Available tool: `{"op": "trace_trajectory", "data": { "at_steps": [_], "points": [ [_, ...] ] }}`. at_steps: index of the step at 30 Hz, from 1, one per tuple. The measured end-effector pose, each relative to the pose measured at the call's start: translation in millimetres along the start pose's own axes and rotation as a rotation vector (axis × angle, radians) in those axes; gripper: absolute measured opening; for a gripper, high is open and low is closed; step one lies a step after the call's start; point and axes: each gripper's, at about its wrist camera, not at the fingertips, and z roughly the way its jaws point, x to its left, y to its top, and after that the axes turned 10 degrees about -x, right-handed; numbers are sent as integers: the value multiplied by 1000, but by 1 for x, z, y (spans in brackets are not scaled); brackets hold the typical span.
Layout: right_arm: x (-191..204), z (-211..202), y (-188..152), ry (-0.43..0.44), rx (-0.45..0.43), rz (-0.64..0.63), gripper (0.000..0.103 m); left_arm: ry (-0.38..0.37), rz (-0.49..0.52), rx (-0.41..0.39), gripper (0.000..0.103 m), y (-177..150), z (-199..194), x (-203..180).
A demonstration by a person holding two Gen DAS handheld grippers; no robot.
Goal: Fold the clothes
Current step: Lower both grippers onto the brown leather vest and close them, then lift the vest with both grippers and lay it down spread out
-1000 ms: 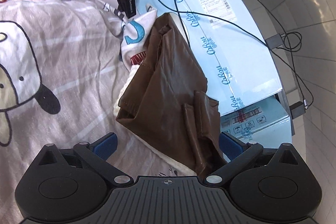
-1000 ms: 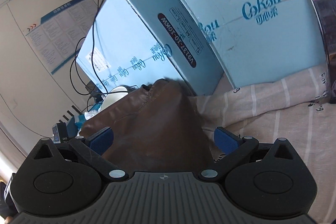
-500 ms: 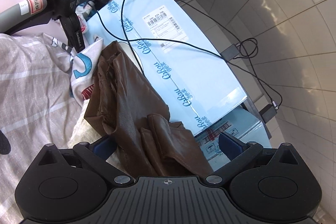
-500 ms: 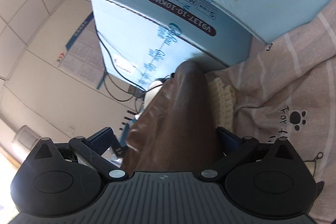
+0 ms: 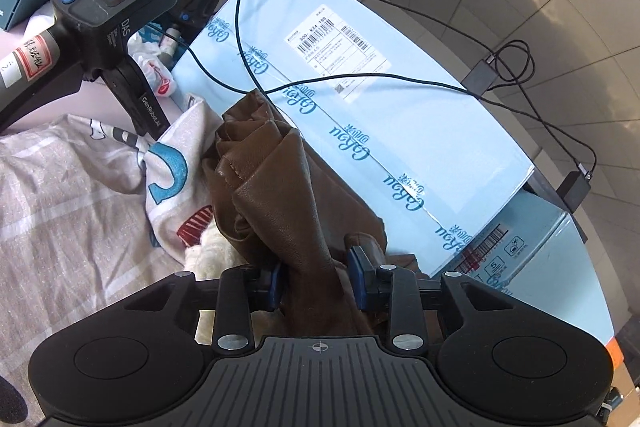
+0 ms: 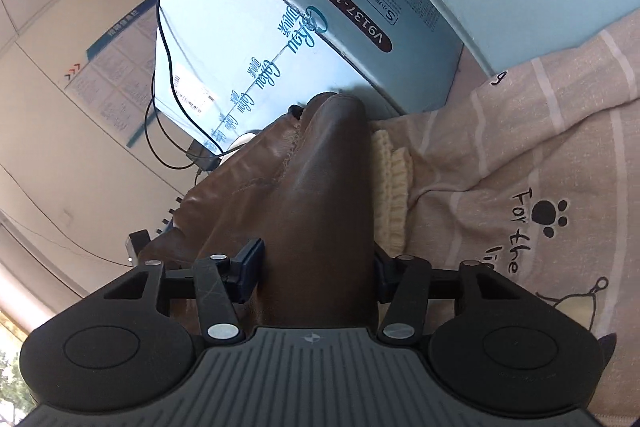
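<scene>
Leather [image 5: 280,203], brown and crumpled, lay heaped at the edge of the bedsheet [image 5: 60,187], hard against the blue boxes [image 5: 400,115], with a cream knit [image 6: 390,179] and a printed cloth [image 5: 172,171] beneath it. We had both tools on that one garment. Our left gripper [image 5: 316,277] was closing, a bunched ridge of the leather standing between its blue pads [image 5: 356,275], which looked to touch it on both sides. Our right gripper [image 6: 314,277] was closing too, over a broader, smoother fold that filled the gap; its left pad [image 6: 248,273] sat against the leather, while its right pad was mostly hidden behind the fold. In each wrist view the garment ran straight ahead along the fingers, so its long axis followed the line each tool pointed along. In the left view our right tool showed beyond the heap, which put the two grips at opposite ends of it. We judged that the coming move turned on this: drawing the ends apart along that axis and clear of the boxes, neither hand being nearer.
</scene>
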Motion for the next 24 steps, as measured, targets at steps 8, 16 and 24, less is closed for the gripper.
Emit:
{"op": "trace_trajectory", "data": {
  "at_steps": [8,16,24],
  "points": [
    [27,-21,-3,48,-73,-143,19,-60,118,-88,8,-6,-22,-16],
    [52,-74,-7,88,-101,-187,16,-244,208,-159,8,-19,-61,-57],
    [45,-185,-3,42,-198,-233,16,-418,181,-48,8,-54,-77,-110]
  ]
}}
